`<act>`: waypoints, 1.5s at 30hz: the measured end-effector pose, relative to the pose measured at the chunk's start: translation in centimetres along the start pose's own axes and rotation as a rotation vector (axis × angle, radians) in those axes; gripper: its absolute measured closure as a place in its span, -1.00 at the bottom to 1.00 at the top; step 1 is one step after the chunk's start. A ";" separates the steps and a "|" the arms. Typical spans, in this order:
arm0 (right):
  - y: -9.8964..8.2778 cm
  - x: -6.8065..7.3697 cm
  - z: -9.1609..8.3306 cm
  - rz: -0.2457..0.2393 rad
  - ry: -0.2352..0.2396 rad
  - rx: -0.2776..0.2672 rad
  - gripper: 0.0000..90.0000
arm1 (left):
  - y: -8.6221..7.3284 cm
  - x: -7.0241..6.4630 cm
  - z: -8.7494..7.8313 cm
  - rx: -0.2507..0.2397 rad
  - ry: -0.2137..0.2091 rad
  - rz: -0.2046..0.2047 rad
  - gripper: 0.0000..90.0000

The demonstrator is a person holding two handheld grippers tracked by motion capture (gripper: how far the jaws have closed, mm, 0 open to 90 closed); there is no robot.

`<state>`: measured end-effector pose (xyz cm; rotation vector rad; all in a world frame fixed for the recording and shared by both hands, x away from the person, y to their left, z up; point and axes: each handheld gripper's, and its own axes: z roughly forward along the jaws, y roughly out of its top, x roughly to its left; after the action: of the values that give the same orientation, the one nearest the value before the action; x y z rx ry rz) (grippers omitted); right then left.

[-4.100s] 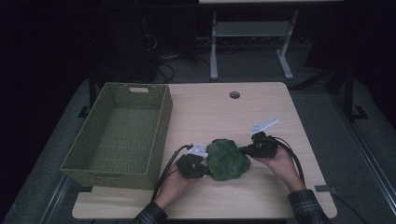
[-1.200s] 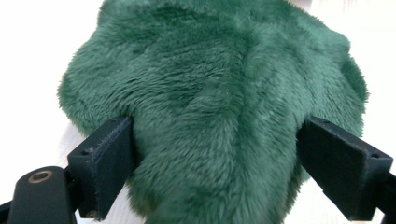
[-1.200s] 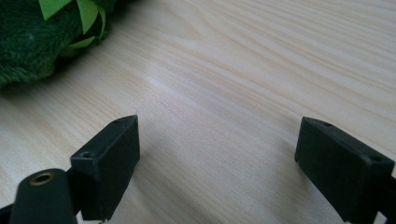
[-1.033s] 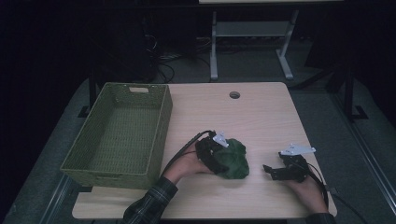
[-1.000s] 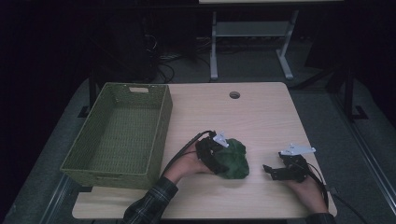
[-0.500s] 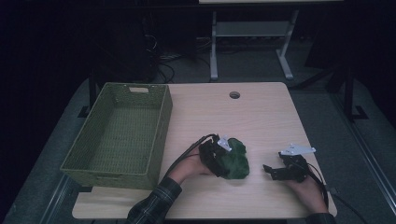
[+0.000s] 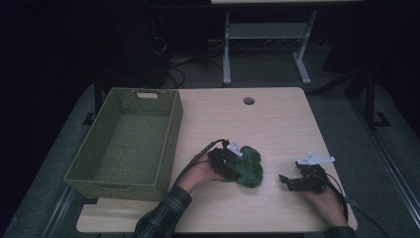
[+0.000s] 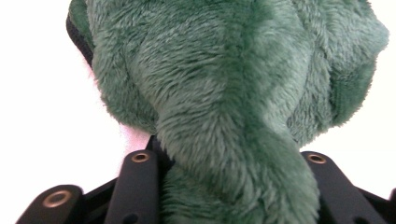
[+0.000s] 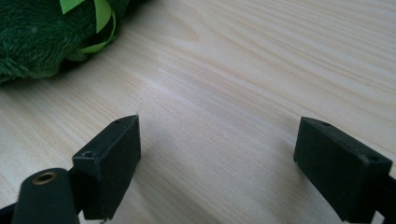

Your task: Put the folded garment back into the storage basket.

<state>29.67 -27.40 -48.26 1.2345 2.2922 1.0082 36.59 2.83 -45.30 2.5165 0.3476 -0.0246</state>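
Just now closing the left gripper on the green plush toy, jaws having drawn inward with a thick fold of fur between them; seemingly pressed into the pile on both sides, though hard to confirm with the pads buried in fur. Gripping from the toy's left flank, probably to carry it sideways toward the woven green basket without crossing arms. Toy lying on the table, right of the basket and nearer the person's edge than the far edge, apart from the basket wall.

Holding the right gripper low over bare wood, jaws apart with nothing between them, parked well right of the toy and pointed toward it; likely kept out of the way so as to leave the lift to the other hand. Glimpsing a light green strip on the toy at the top left of the right gripper view.

Plenty of open tabletop between toy and basket, and beyond toward the round hole near the far edge. Basket rim standing above the tabletop, so needing a lift over the near wall rather than a slide. Basket hanging past the table's left edge; worth avoiding a shove against it
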 end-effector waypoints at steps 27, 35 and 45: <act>0.0 0.0 0.0 0.002 -0.004 0.003 -0.71 | 1.5 -0.3 -5.2 -0.041 -0.033 -0.067 0.34; 0.0 0.0 0.0 0.002 -0.004 0.002 -0.71 | 2.1 -0.4 -7.7 -0.059 -0.029 -0.080 0.33; 0.0 0.0 0.0 0.003 -0.004 0.003 -0.71 | 2.1 -0.1 -10.9 -0.070 0.004 -0.121 0.33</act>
<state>29.72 -27.41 -48.26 1.2404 2.2904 1.0034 36.39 7.31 -35.12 2.4241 0.4938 -0.0546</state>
